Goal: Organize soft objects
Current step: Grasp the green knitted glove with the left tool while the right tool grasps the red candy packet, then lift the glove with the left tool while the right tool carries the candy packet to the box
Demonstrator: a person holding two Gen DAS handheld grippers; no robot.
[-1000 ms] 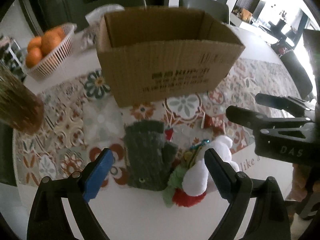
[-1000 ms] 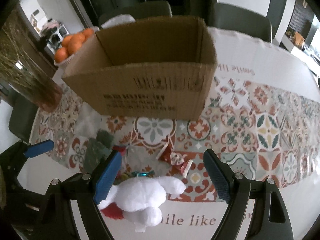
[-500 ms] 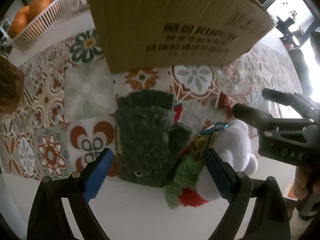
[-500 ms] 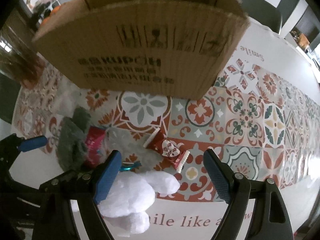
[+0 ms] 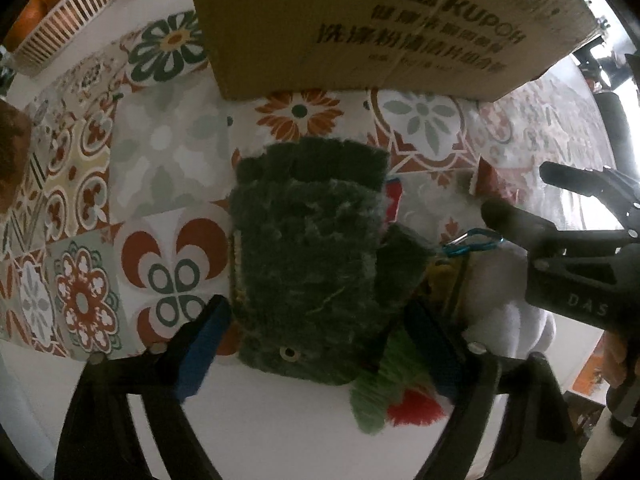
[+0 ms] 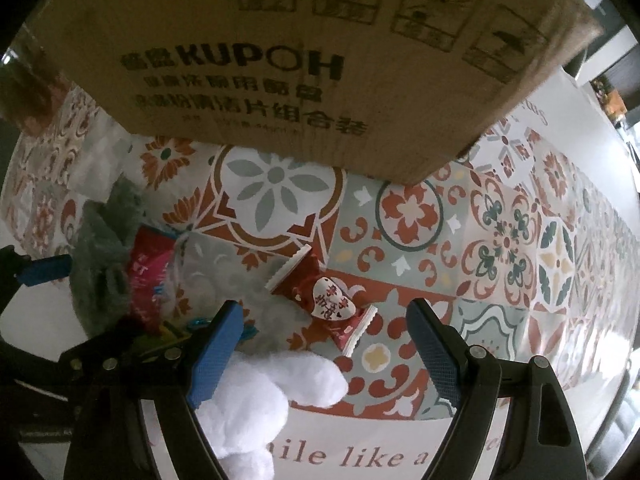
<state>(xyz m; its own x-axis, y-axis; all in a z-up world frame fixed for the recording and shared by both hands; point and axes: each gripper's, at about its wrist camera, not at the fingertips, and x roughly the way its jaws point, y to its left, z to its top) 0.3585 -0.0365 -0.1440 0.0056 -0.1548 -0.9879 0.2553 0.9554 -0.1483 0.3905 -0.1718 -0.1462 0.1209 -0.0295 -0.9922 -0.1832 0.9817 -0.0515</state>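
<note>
A: Left wrist view, what's there?

B: The left gripper point(image 5: 316, 332) is spread wide, low over the worktop point(image 5: 256, 432), w/ its blue pads either side of the near end of a fuzzy green mitten point(image 5: 312, 256). The mitten lies flat on the patterned runner point(image 5: 160, 168), just in front of the cardboard box point(image 5: 380, 20). A white plush toy point(image 5: 508, 308) w/ a blue carabiner point(image 5: 474, 242) touches the mitten's right edge.

A: How to do the grab well?

B: My judgement: close on mitten fabric only, and keep the right pad clear of the plush's green and red tuft, or both may lift together.

A: Containers here?

B: Only the box's printed front wall shows, so its contents can't be told. A white basket point(image 5: 68, 16) top left holds oranges point(image 5: 44, 4).

A: Right wrist view?

B: The right gripper point(image 6: 324, 352) is also spread, holding nothing. The plush sits under its left pad; a red candy wrapper point(image 6: 324, 300) w/ a heart label lies on the runner between the pads, and a pink packet point(image 6: 150, 276) lies beside the mitten. The box looms close above, interior hidden again.
</note>
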